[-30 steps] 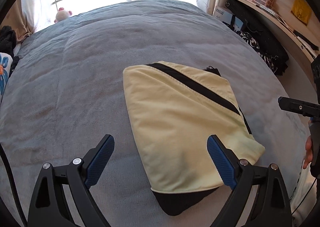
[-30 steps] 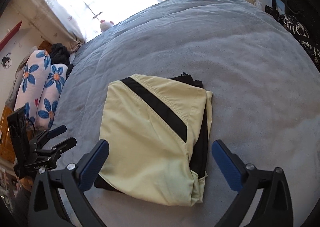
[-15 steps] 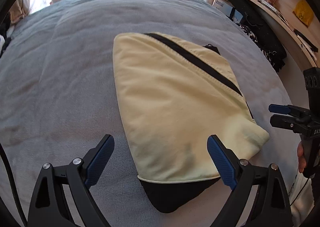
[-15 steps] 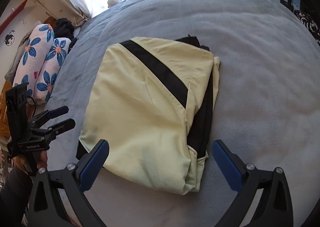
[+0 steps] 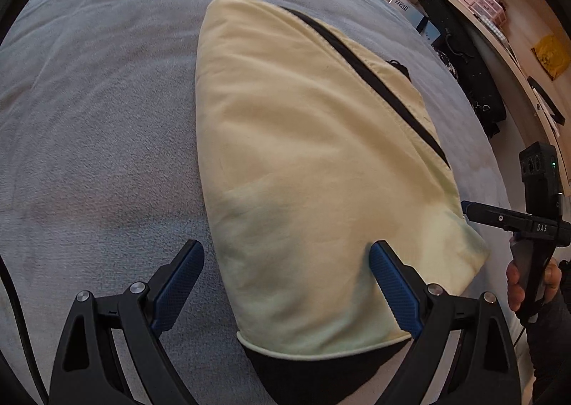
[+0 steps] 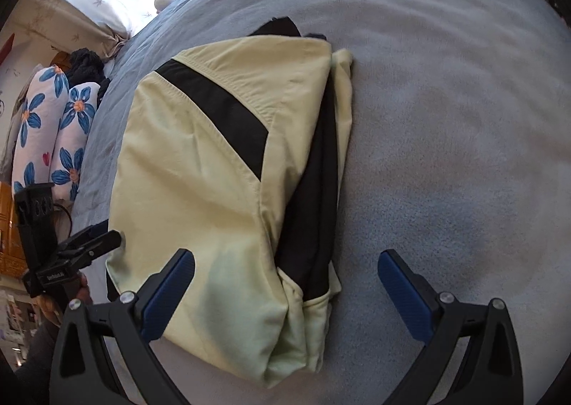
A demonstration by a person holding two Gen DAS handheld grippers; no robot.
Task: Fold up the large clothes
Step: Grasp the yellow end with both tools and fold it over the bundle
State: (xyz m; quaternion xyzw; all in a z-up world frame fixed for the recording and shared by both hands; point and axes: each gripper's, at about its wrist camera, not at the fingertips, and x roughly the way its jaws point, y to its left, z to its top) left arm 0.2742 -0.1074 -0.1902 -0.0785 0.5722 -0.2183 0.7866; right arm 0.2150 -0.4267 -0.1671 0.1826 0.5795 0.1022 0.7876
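Folded yellow-and-black garment point(image 5: 314, 169) lies on the grey bed point(image 5: 100, 141); the left gripper point(image 5: 285, 283) and right gripper point(image 6: 285, 290) hover over its near edge, fingers spread, grasping nothing.

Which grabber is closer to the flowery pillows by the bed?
The left gripper. In the right wrist view it sits at the folded yellow garment's left edge, just below the flowery pillows. The right gripper is farther, open over the garment's opposite, near-right corner.
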